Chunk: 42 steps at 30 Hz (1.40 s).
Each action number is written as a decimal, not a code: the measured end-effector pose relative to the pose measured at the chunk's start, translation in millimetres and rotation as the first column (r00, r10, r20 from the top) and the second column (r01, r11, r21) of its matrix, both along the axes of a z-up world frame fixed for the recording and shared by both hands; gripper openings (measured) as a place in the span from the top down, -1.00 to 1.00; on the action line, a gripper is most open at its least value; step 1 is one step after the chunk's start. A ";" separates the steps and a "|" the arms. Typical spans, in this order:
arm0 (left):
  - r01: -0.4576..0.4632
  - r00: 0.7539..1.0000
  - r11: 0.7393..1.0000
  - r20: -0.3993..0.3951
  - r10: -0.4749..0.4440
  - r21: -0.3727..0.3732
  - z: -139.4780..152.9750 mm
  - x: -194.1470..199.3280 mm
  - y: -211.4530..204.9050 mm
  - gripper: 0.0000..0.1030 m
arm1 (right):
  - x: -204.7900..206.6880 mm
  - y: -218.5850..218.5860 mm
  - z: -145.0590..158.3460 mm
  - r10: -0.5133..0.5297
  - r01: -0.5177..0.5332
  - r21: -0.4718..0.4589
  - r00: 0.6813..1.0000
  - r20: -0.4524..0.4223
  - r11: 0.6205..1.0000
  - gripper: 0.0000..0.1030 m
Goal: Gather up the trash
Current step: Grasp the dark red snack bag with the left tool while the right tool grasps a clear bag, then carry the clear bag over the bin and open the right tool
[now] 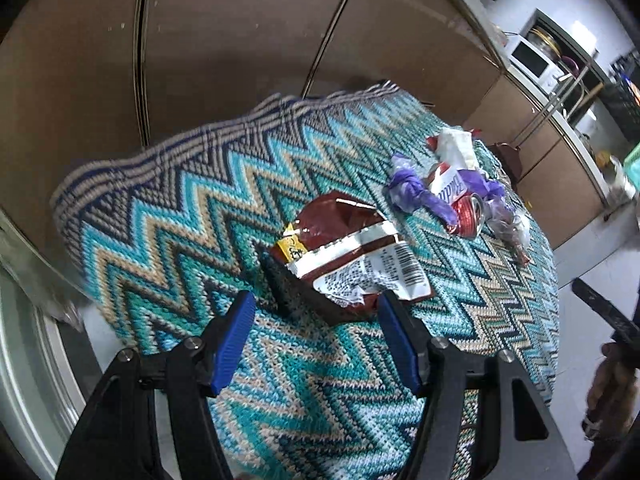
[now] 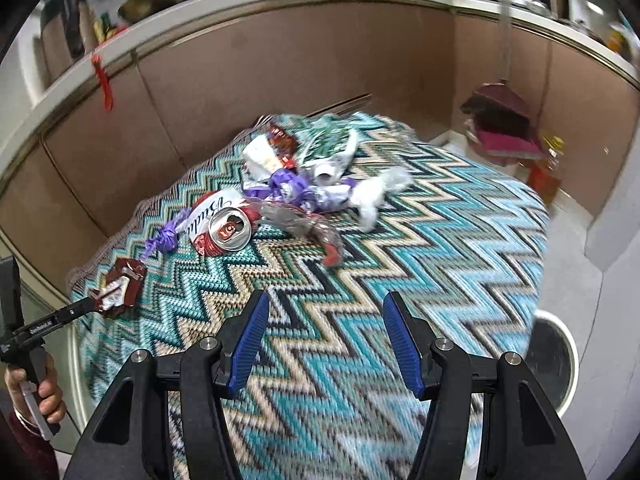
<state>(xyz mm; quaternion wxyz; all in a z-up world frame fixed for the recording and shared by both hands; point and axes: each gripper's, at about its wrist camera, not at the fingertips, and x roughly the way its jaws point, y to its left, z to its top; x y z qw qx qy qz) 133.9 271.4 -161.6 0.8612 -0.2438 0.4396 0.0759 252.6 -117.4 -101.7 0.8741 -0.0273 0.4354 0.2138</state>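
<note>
A crumpled dark-red snack wrapper [image 1: 348,252] lies on the zigzag rug [image 1: 200,216]. My left gripper [image 1: 316,304] is open, its blue pads on either side of the wrapper's near edge. Further right lies a trash pile: a crushed red beer can [image 1: 460,204], purple wrappers [image 1: 412,192] and white paper [image 1: 456,144]. In the right wrist view my right gripper [image 2: 326,308] is open and empty over the rug [image 2: 440,240], short of the can [image 2: 224,228] and the pile [image 2: 304,184]. The left gripper [image 2: 94,302] shows at the red wrapper [image 2: 122,286].
Brown cabinet fronts [image 2: 280,68] wall the rug at the back. A red dustpan and brush [image 2: 500,120] stand in the corner by an orange bottle [image 2: 544,176]. A round bin [image 2: 552,356] sits at the rug's right edge. The counter [image 1: 532,60] holds a microwave.
</note>
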 end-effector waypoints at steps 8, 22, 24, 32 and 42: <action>-0.009 1.000 0.995 -0.008 0.008 -0.102 -13.1 27.8 4.4 -0.15 | 66.3 34.0 -37.5 0.063 -0.066 -0.054 0.997 -0.044 0.996 -0.14; 0.001 0.999 0.994 0.042 0.004 -0.105 -4.9 33.6 -6.2 0.80 | 95.2 55.0 -67.4 0.093 -0.100 -0.083 0.992 -0.079 0.992 0.73; 0.004 0.998 0.996 0.061 0.001 -0.088 2.4 30.1 -9.3 0.80 | 87.4 51.0 -61.5 0.099 -0.103 -0.064 0.993 -0.068 0.993 0.74; 0.079 0.984 0.996 0.162 -0.072 -0.035 42.6 14.8 -35.4 0.80 | 36.7 13.3 -24.8 0.089 -0.089 0.045 0.996 0.002 0.995 0.75; 0.330 0.926 0.944 0.193 -0.325 0.008 70.9 44.7 -145.3 0.81 | -14.7 -114.9 -3.6 -0.123 0.111 0.166 0.991 0.062 0.980 0.75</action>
